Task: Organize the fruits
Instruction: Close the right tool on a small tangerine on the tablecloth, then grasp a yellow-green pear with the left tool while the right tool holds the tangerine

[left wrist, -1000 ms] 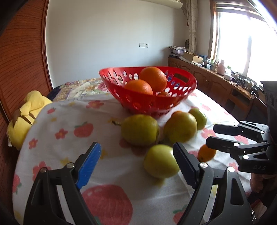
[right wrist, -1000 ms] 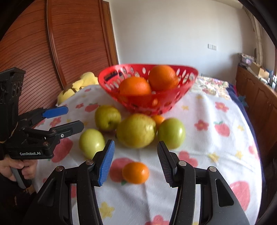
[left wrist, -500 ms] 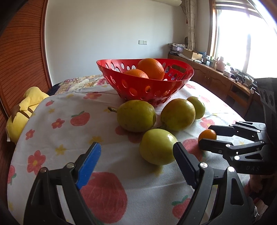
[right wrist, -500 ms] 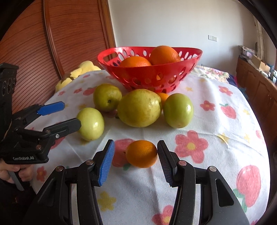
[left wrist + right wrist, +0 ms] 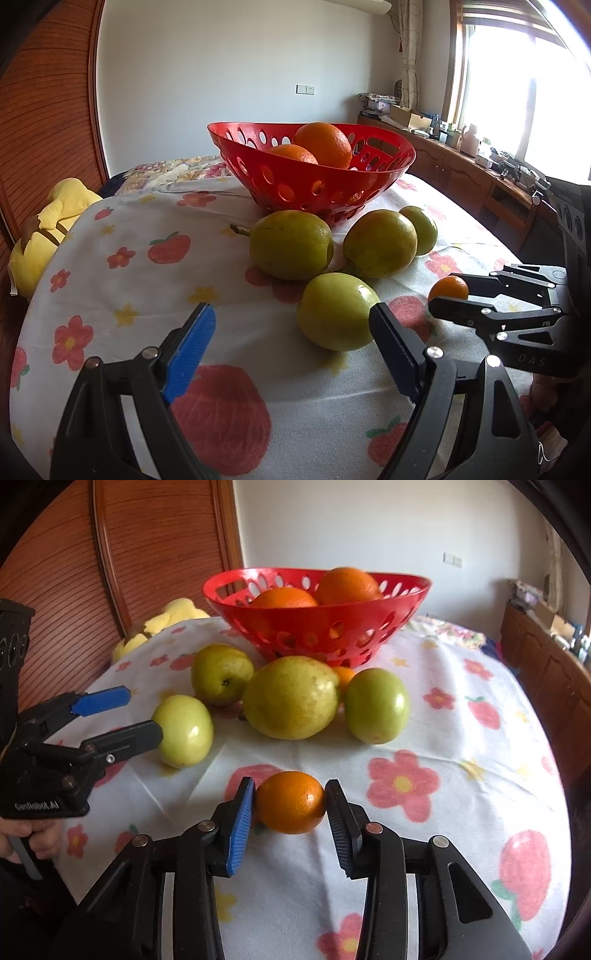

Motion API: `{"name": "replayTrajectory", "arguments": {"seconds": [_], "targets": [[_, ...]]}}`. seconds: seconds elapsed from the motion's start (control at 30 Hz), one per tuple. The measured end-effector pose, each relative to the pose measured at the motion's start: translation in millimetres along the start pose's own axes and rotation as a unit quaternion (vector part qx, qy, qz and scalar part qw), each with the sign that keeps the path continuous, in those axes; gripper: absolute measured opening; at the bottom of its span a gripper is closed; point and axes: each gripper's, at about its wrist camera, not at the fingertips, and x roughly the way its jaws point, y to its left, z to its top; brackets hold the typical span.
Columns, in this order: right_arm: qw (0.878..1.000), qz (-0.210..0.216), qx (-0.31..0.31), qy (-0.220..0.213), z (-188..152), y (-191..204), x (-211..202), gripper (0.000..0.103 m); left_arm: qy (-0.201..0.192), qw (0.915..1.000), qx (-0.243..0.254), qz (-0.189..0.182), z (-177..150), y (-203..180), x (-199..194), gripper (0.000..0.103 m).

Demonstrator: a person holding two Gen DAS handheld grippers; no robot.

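A red perforated basket (image 5: pixel 325 192) (image 5: pixel 332 631) at the back of the table holds two oranges (image 5: pixel 322 144). Several green fruits (image 5: pixel 291 243) (image 5: pixel 291 698) lie in front of it. My right gripper (image 5: pixel 290 803) is shut on a small orange (image 5: pixel 290 802) that rests on the cloth; it also shows in the left wrist view (image 5: pixel 448 288). My left gripper (image 5: pixel 291 350) is open, low over the cloth, with a green apple (image 5: pixel 336 311) (image 5: pixel 183 731) just ahead near its right finger.
A floral tablecloth (image 5: pixel 129 280) covers the table. A yellow plush toy (image 5: pixel 48 229) sits at the left edge against the wooden wall panel. A wooden cabinet (image 5: pixel 461 177) with clutter runs under the window at the right.
Both grippers dropped lower and moved forward. My right gripper's jaws closed onto the small orange. The green apple now sits closer to my left gripper.
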Motion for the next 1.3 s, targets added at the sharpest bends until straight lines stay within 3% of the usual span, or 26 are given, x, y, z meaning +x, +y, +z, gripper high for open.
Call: {"name": "replayTrajectory", "arguments": {"seconds": [0.47, 0.93, 1.3], "targets": [[1.0, 0.006, 0.018, -0.021, -4.9, -9.7, -5.4, 0.039, 0.005, 0.9998, 0.018, 0.001, 1.2, -9.7, 2.3, 0.086], [1.0, 0.007, 0.018, -0.02, -6.0, -10.8, -5.4, 0.039, 0.04, 0.9986, 0.028, -0.019, 11.6, -26.5, 19.1, 0.085], [1.0, 0.007, 0.018, -0.021, -6.2, -10.4, -5.5, 0.039, 0.056, 0.9979, 0.011, -0.029, 8.4, -23.5, 26.6, 0.085]]}}
